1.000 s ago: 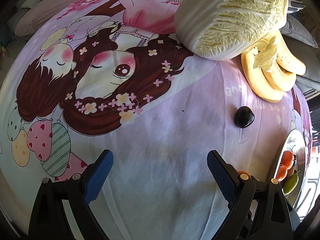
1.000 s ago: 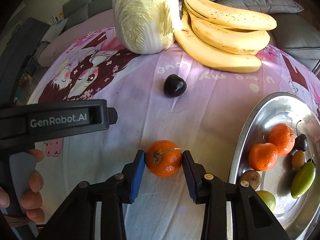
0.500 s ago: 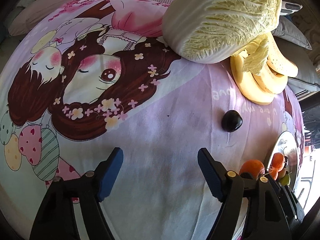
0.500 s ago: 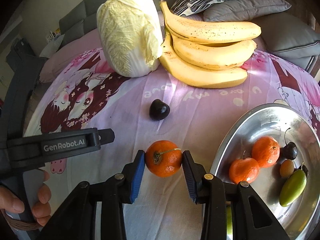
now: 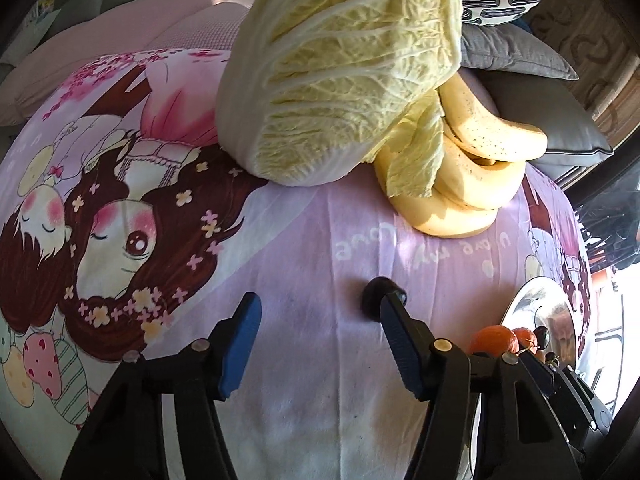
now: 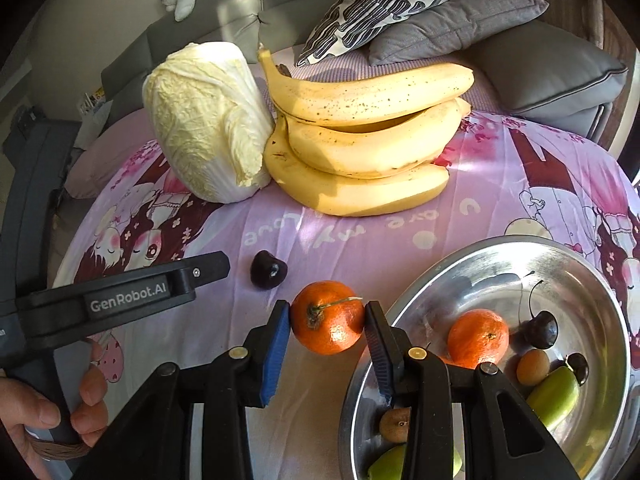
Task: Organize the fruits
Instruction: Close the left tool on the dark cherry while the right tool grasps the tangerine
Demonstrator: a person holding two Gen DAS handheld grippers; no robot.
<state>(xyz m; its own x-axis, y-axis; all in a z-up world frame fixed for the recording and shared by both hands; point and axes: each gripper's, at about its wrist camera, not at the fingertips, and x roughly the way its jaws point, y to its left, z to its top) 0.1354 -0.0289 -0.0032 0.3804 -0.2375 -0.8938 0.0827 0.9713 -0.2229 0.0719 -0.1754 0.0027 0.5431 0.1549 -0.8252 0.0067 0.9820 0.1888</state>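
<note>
My right gripper (image 6: 326, 320) is shut on an orange tangerine (image 6: 328, 317) and holds it above the cloth, just left of the silver bowl (image 6: 460, 264). The bowl holds another tangerine (image 6: 478, 338), dark cherries (image 6: 541, 329), a small brown fruit (image 6: 532, 366) and green fruits (image 6: 554, 396). A dark cherry (image 6: 268, 270) lies on the pink cloth; in the left wrist view the cherry (image 5: 374, 296) sits just behind my right fingertip. My left gripper (image 5: 320, 312) is open and empty over the cloth. The held tangerine (image 5: 492, 338) shows at the right there.
A napa cabbage (image 6: 208, 120) and a bunch of bananas (image 6: 360, 140) lie at the back of the cartoon-print cloth (image 6: 520, 184). Grey and patterned cushions (image 6: 452, 20) are behind them. The left gripper's handle (image 6: 120, 300) and the person's hand (image 6: 36, 412) are at the left.
My right gripper has lifted the tangerine and moved it toward the bowl. My left gripper has moved forward and right, closer to the dark cherry, its jaws somewhat narrower.
</note>
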